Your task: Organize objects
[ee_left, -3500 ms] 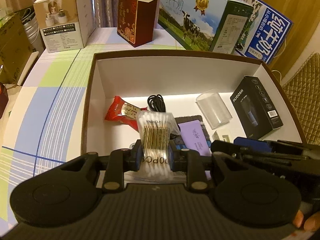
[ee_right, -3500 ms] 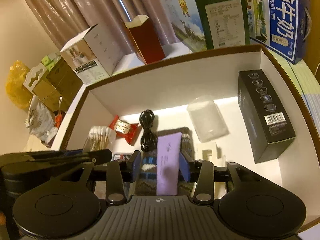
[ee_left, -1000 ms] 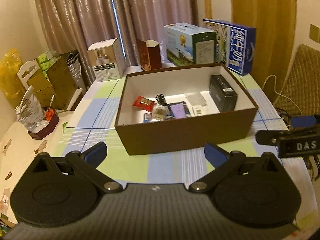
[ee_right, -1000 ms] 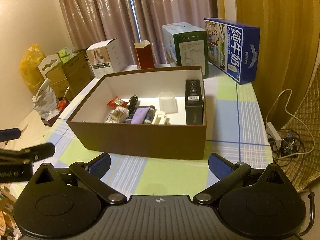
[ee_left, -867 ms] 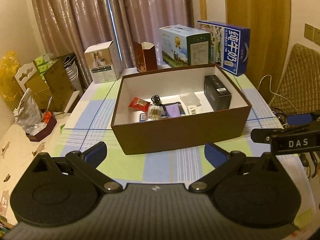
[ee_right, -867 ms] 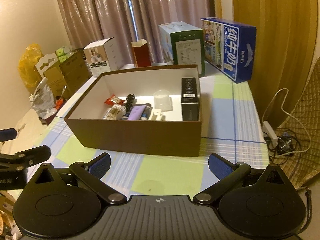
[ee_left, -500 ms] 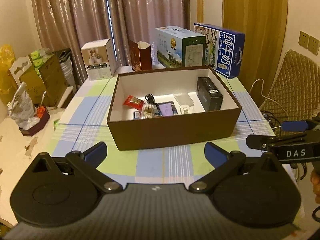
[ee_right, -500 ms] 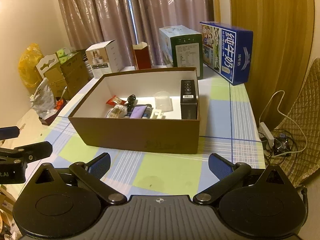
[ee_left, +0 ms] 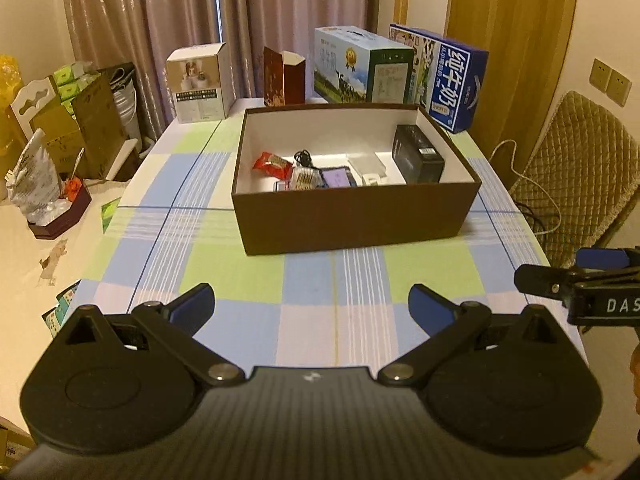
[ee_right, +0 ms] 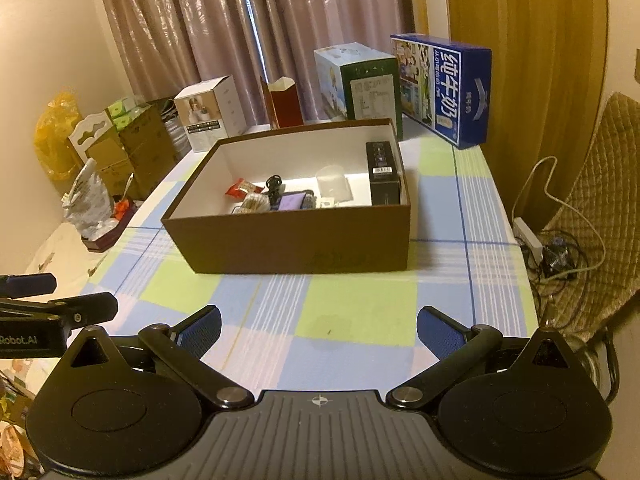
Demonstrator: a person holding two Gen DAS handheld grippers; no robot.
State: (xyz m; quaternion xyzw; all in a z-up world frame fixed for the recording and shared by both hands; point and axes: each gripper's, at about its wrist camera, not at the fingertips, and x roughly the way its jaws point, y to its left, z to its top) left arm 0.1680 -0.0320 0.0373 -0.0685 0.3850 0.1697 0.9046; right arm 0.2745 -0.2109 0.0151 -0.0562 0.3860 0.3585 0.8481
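Two empty grippers hang spread wide over the table's near edge, with the brown box beyond them.

Nearest, the left gripper (ee_left: 311,304) and the right gripper (ee_right: 319,326) each hold nothing, blue pads far apart, above the checked tablecloth (ee_right: 352,312). Mid-table sits the brown box (ee_left: 352,224); its front wall hides the near floor, so the cotton swab pack (ee_left: 306,178), purple card (ee_left: 338,178) and red snack packet (ee_left: 273,165) show only partly, and the smaller white bits beside them are hard to make out. Against its right wall lies a black carton (ee_left: 418,154). Along the far edge stand a white box (ee_left: 200,80), a dark red bag (ee_left: 284,76) and two milk cartons (ee_left: 400,68), with curtains (ee_right: 248,28) behind.
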